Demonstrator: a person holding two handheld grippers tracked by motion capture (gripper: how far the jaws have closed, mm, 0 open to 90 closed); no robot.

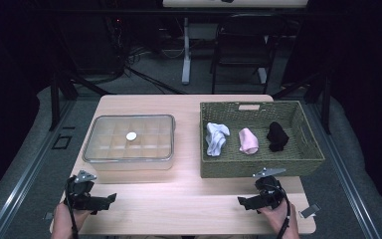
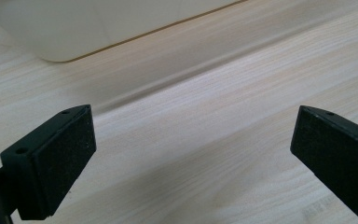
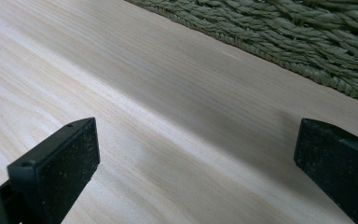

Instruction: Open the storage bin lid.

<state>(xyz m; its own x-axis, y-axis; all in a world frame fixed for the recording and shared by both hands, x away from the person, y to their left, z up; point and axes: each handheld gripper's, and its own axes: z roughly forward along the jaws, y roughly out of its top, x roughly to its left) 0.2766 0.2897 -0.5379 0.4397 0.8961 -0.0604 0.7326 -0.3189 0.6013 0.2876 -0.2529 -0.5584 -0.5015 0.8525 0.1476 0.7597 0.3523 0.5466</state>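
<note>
Socks (image 1: pixel 248 140) (white, pink, black) lie in the woven basket (image 1: pixel 310 158) on the desk (image 1: pixel 189 199). Left tool (image 1: pixel 110 198) and right tool (image 1: pixel 240 201) rest near the desk's front edge, jaws spread wide, holding nothing.

Pale matt wood-grain table (image 1: pixel 189 194), rough woven wicker basket (image 1: pixel 251 167), glossy clear plastic box (image 1: pixel 129 162), soft cloth socks (image 1: pixel 216 138).

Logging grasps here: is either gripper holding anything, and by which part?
Nothing is held. The left gripper and right gripper are both open over the bare table.
</note>
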